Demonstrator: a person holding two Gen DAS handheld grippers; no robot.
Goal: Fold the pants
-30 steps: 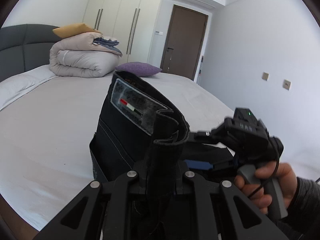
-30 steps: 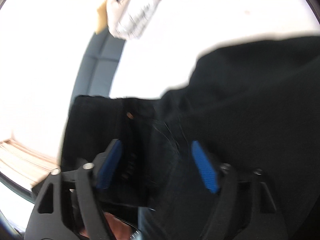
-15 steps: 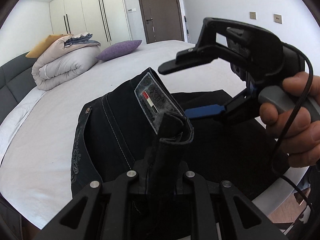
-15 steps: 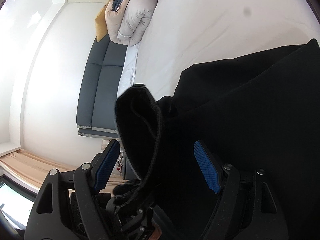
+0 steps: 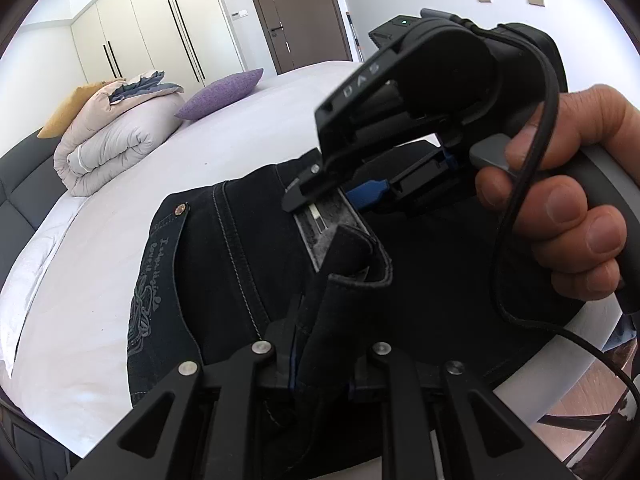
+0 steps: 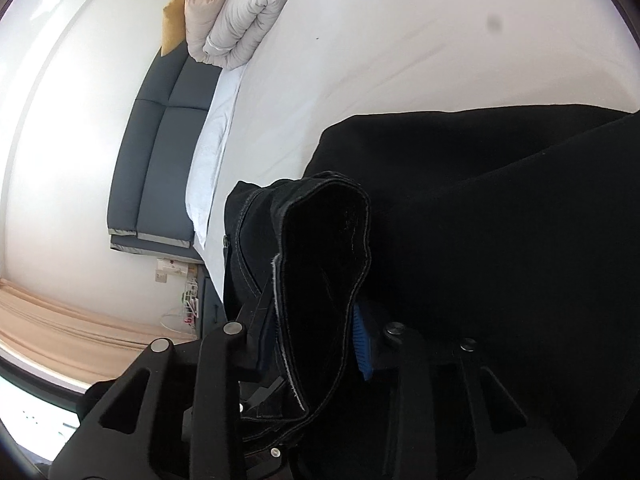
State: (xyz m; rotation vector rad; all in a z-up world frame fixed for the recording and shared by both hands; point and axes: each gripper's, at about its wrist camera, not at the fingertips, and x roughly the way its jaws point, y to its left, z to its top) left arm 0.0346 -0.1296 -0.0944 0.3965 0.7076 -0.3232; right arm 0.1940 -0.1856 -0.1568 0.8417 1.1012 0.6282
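Dark denim pants (image 5: 224, 264) lie on the white bed (image 5: 248, 120), waistband end raised, with a grey label (image 5: 332, 220) and an embroidered back pocket. My left gripper (image 5: 320, 364) is shut on the bunched waistband. My right gripper (image 5: 340, 196), held in a hand, reaches in from the right and is closed over the waistband by the label. In the right wrist view the right gripper (image 6: 316, 336) is shut on a fold of waistband (image 6: 324, 264), with the rest of the pants (image 6: 500, 220) spread black behind it.
A rolled beige duvet (image 5: 116, 140) with a mustard cushion and a purple pillow (image 5: 224, 92) sits at the head of the bed by the grey headboard (image 6: 156, 152). Wardrobe doors and a brown door (image 5: 288, 12) stand behind. The bed edge and wood floor (image 5: 592, 408) are at right.
The right gripper, open half a second ago, moved onto the waistband and closed on it. The left gripper kept its hold while the pants settled lower on the bed.
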